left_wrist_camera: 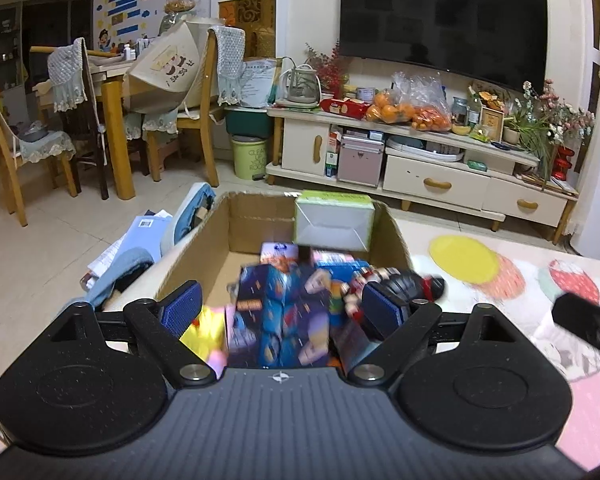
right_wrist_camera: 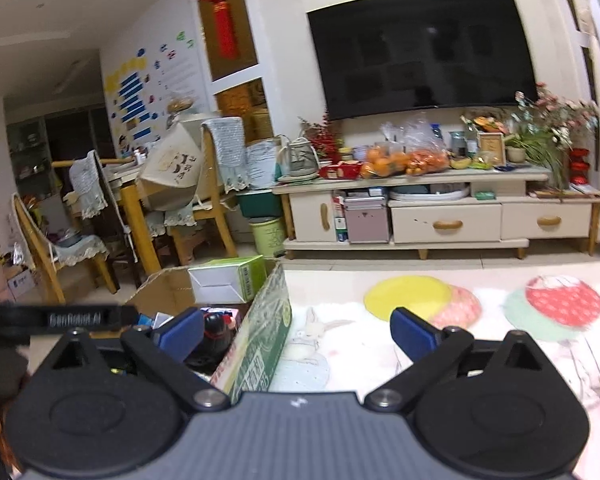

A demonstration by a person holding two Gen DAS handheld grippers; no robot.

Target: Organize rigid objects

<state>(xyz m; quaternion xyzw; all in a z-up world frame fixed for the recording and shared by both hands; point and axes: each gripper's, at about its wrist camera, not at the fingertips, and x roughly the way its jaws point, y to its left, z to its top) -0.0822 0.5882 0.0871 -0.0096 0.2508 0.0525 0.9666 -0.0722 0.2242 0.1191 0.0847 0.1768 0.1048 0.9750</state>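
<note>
Cardboard box (left_wrist_camera: 220, 256) | left hand-held gripper (left_wrist_camera: 282, 308) above, spread, empty | right hand-held gripper (right_wrist_camera: 298, 334) beside, spread, empty

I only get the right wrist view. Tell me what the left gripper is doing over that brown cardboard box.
Observer: The left gripper is open above the brown cardboard box. A blurred blue patterned carton lies between its fingers, and neither pad visibly touches it.
Operator: Say what lies left of the box.
Observer: A light blue booklet with a barcode label lies on loose papers beside the box's outer left wall.
Operator: Report the near left corner inside.
Observer: Something yellow lies there, too blurred to name.
</note>
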